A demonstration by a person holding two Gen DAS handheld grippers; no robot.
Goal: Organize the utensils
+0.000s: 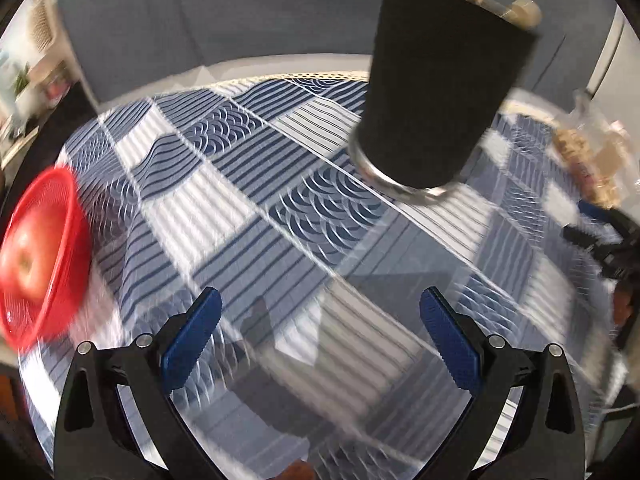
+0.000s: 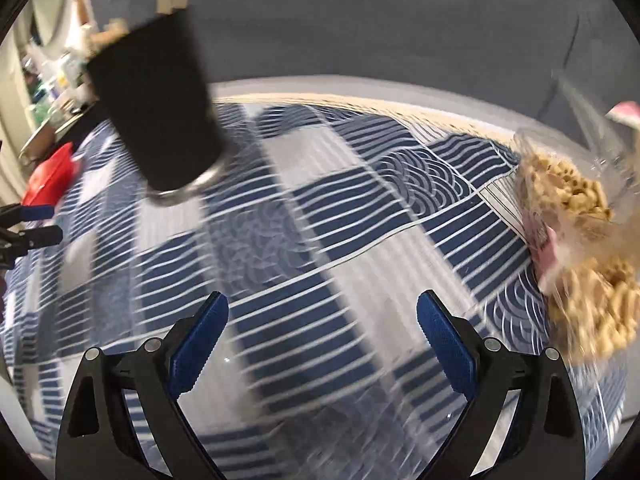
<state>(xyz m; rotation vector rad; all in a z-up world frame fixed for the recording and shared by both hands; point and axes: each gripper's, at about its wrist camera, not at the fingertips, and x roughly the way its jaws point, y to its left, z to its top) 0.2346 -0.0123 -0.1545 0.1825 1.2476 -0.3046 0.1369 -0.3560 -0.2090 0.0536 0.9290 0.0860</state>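
Note:
A black utensil holder [image 1: 440, 96] with a metal base ring stands on the blue-and-white patterned tablecloth [image 1: 248, 208], with several wooden utensil handles [image 1: 524, 10] sticking out of its top. It also shows in the right wrist view [image 2: 156, 108], at upper left. My left gripper [image 1: 320, 320] is open and empty, hovering above the cloth, short of the holder. My right gripper [image 2: 322, 324] is open and empty above the cloth, with the holder far to its left. Both views are motion-blurred.
A red basket [image 1: 60, 208] holding an apple [image 1: 30, 264] sits at the table's left edge, and shows small in the right wrist view [image 2: 52, 180]. A clear bag of snacks [image 2: 580, 216] lies at the right, also in the left wrist view [image 1: 588, 156]. Grey wall behind.

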